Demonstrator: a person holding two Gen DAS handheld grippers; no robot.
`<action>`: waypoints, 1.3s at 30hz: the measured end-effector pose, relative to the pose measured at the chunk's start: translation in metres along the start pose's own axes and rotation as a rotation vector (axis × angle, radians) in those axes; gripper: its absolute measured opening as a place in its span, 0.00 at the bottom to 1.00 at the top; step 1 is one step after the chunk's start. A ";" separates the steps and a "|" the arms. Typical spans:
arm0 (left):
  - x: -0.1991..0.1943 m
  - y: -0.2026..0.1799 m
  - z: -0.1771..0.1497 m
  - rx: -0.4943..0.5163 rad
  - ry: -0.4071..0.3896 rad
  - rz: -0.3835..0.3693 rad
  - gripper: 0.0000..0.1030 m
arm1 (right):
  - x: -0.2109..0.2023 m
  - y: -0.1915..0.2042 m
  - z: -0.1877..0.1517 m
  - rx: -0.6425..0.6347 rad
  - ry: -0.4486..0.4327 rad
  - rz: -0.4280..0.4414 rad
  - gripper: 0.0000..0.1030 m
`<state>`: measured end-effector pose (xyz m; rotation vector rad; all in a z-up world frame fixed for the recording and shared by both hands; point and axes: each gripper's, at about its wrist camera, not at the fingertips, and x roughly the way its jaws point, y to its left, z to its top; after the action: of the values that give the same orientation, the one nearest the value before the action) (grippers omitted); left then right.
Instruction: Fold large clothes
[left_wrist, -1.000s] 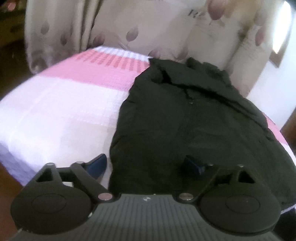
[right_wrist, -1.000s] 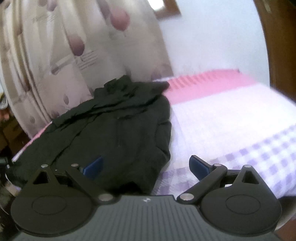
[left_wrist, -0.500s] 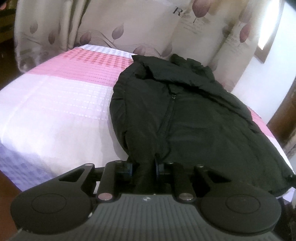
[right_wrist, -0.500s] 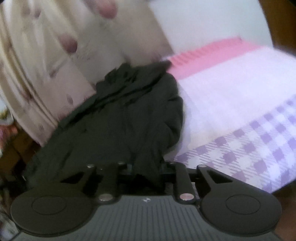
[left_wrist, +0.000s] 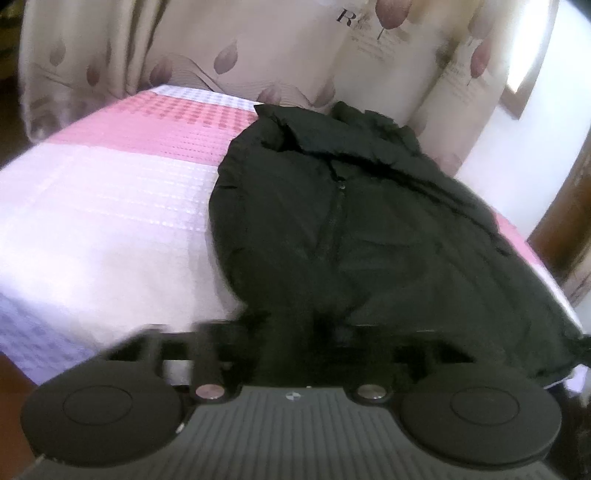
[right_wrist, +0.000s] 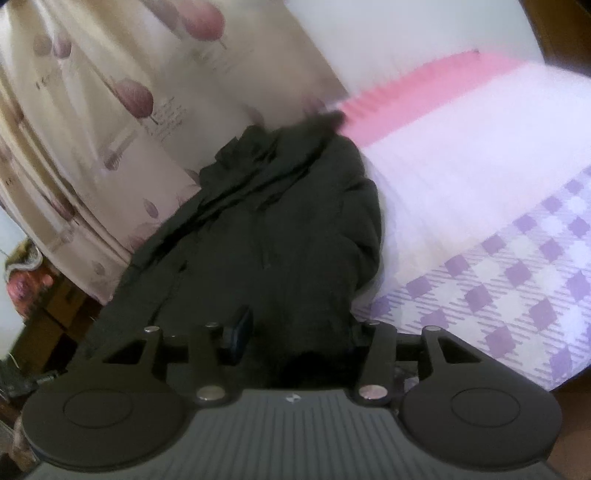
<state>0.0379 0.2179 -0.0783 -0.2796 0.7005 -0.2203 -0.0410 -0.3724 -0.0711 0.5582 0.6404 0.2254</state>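
Observation:
A black padded jacket (left_wrist: 369, 229) lies front up on the bed, collar toward the curtain, zip closed. My left gripper (left_wrist: 291, 332) is shut on the jacket's hem, and the fabric bunches up between its jaws. In the right wrist view the jacket (right_wrist: 280, 236) fills the middle. My right gripper (right_wrist: 295, 339) is shut on the hem near the other corner; one blue finger pad (right_wrist: 240, 328) shows at the left of the bunched cloth, the other is hidden under it.
The bed (left_wrist: 110, 206) has a pink, white and purple checked cover (right_wrist: 517, 266). A leaf-patterned curtain (left_wrist: 295, 55) hangs right behind the bed. A wooden door frame (left_wrist: 565, 236) stands at the right. Cluttered furniture (right_wrist: 29, 295) sits at the far left.
Both grippers were open over the hem one second ago, then closed on it. Since then both have lifted and pulled the hem, and the right view has tilted.

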 end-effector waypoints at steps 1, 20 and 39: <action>-0.002 0.004 0.000 -0.034 -0.005 -0.021 0.18 | 0.001 0.002 0.000 -0.015 0.007 -0.013 0.24; -0.107 -0.010 -0.003 -0.136 -0.166 -0.180 0.14 | -0.092 0.014 -0.004 0.153 -0.082 0.285 0.16; -0.109 -0.029 0.079 -0.185 -0.364 -0.184 0.14 | -0.084 0.043 0.099 0.089 -0.220 0.358 0.17</action>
<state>0.0054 0.2367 0.0542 -0.5471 0.3339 -0.2719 -0.0467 -0.4097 0.0608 0.7714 0.3349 0.4666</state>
